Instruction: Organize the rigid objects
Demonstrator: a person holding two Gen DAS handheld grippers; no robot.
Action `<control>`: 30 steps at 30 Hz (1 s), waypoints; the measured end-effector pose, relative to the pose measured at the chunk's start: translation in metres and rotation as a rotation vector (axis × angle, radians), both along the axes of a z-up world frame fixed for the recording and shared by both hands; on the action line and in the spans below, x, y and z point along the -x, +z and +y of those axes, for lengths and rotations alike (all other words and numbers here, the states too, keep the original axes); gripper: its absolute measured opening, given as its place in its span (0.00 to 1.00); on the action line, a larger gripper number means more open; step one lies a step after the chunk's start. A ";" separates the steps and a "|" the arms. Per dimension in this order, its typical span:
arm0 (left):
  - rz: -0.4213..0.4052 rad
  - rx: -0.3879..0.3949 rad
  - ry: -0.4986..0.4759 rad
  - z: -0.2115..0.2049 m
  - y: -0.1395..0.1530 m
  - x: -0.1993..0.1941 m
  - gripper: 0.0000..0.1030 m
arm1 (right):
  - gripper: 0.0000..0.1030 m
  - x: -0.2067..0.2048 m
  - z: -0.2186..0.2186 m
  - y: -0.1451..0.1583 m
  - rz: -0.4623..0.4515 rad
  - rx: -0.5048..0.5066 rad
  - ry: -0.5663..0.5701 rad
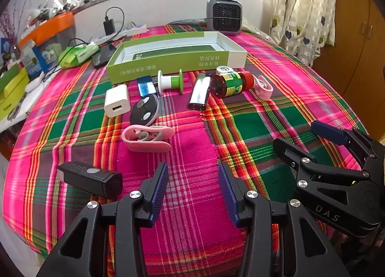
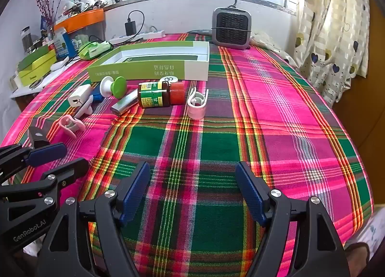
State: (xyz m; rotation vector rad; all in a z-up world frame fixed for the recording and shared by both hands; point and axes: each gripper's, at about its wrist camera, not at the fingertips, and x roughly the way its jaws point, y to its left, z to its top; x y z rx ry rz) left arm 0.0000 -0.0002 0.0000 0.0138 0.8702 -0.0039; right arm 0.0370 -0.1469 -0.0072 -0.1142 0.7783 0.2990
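Observation:
An open green and white box (image 1: 176, 60) (image 2: 154, 66) lies on the plaid cloth. In front of it lie a white charger (image 1: 117, 100), a black round remote (image 1: 144, 110), a blue stick (image 1: 145, 85), a white and green spool (image 1: 169, 82), a silver case (image 1: 199, 91), a red-capped bottle (image 1: 229, 83) (image 2: 158, 94), two pink clips (image 1: 148, 138) (image 1: 263, 87) and a black lamp (image 1: 90, 178). My left gripper (image 1: 192, 192) is open and empty, near the lamp. My right gripper (image 2: 192, 192) is open and empty over bare cloth; it also shows in the left wrist view (image 1: 305, 140).
A grey heater (image 1: 223, 16) stands behind the box. A power strip (image 1: 131, 30), a green pouch (image 1: 77, 54) and a cluttered side shelf (image 1: 21, 60) are at the left. A curtain (image 2: 332, 24) and a wooden cabinet are at the right.

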 end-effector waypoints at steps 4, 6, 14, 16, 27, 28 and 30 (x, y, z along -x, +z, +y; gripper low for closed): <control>0.000 0.000 0.000 0.000 0.000 0.000 0.42 | 0.71 0.000 0.000 0.000 -0.003 -0.001 0.000; 0.000 0.000 0.000 0.000 0.000 0.000 0.42 | 0.71 0.000 0.000 0.000 -0.003 -0.001 0.000; 0.005 0.005 -0.006 0.001 0.000 0.000 0.41 | 0.71 0.000 0.000 0.000 -0.003 0.000 0.000; 0.010 0.005 -0.010 0.005 0.000 -0.001 0.41 | 0.71 0.000 0.000 0.000 -0.003 -0.001 0.000; -0.083 0.004 -0.015 0.012 0.026 0.024 0.41 | 0.71 0.000 0.000 0.000 -0.002 -0.001 0.000; -0.089 0.003 0.003 0.017 0.028 0.027 0.41 | 0.71 0.000 0.000 0.000 -0.002 -0.001 0.000; -0.083 0.000 0.022 0.027 0.030 0.029 0.41 | 0.71 0.000 0.000 0.000 -0.002 -0.001 0.000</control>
